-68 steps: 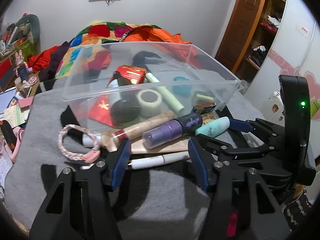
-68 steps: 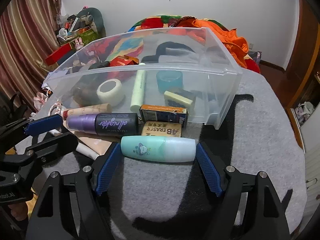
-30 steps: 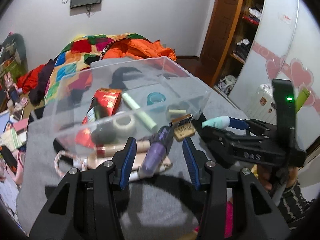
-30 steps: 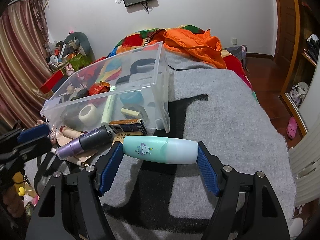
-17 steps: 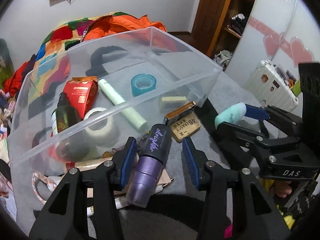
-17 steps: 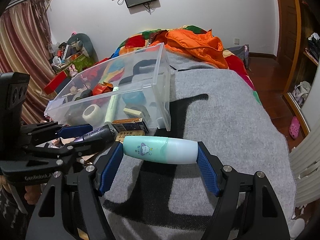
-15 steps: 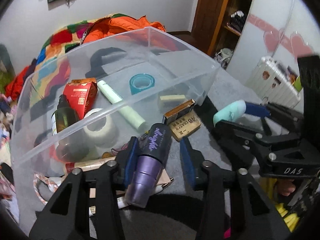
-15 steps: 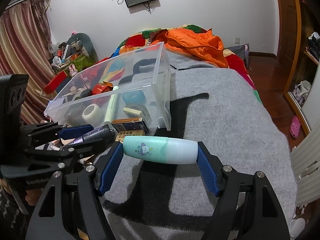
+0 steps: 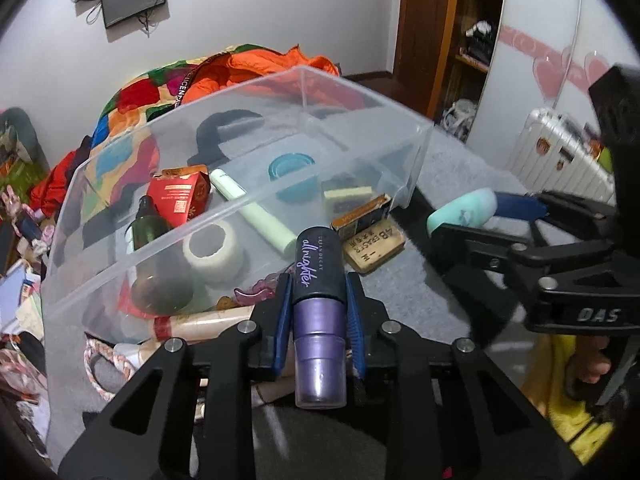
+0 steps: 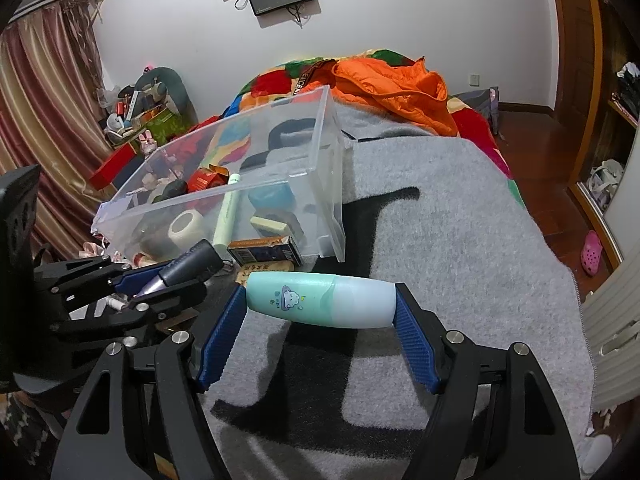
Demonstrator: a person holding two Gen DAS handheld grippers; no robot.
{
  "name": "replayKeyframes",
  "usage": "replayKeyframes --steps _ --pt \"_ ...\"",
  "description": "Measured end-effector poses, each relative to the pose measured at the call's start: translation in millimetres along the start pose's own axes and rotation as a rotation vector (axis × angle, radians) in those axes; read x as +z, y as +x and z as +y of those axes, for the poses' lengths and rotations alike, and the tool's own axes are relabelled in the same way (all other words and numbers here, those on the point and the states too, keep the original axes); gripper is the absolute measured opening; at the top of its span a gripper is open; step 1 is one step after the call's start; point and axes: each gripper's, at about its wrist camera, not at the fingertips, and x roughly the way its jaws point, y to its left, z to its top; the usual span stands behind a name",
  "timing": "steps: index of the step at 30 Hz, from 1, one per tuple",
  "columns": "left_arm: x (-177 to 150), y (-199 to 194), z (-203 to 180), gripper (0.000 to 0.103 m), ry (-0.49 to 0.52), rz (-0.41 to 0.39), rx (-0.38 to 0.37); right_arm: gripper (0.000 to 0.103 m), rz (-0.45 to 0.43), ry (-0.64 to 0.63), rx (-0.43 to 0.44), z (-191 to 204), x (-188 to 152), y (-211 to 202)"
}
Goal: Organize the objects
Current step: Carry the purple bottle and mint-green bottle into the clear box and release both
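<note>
A purple spray bottle with a black cap lies lengthwise between the blue pads of my left gripper. The jaws are closing and both pads press on its sides. In the right wrist view the bottle juts from the left gripper just in front of the clear plastic bin. My right gripper is shut end to end on a mint-green bottle, held crosswise above the grey blanket. The mint bottle also shows at the right of the left wrist view.
The bin holds a tape roll, a pale green tube, a red box and a teal ring. An eraser box, a small orange box and a beige tube lie outside it.
My left gripper came down over the purple bottle, and its jaws narrowed until the pads met the bottle's sides. The right gripper kept still with the mint bottle.
</note>
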Motion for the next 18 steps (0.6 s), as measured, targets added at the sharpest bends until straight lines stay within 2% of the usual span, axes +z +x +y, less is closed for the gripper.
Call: replayKeyframes --steps 6,18 --pt "-1 -29 9 0.025 -0.058 -0.065 -0.051 0.07 -0.019 -0.014 0.007 7 5 -7" --pt "3 -67 35 0.025 -0.155 -0.158 -0.039 0.07 -0.091 -0.099 0.026 39 31 -23"
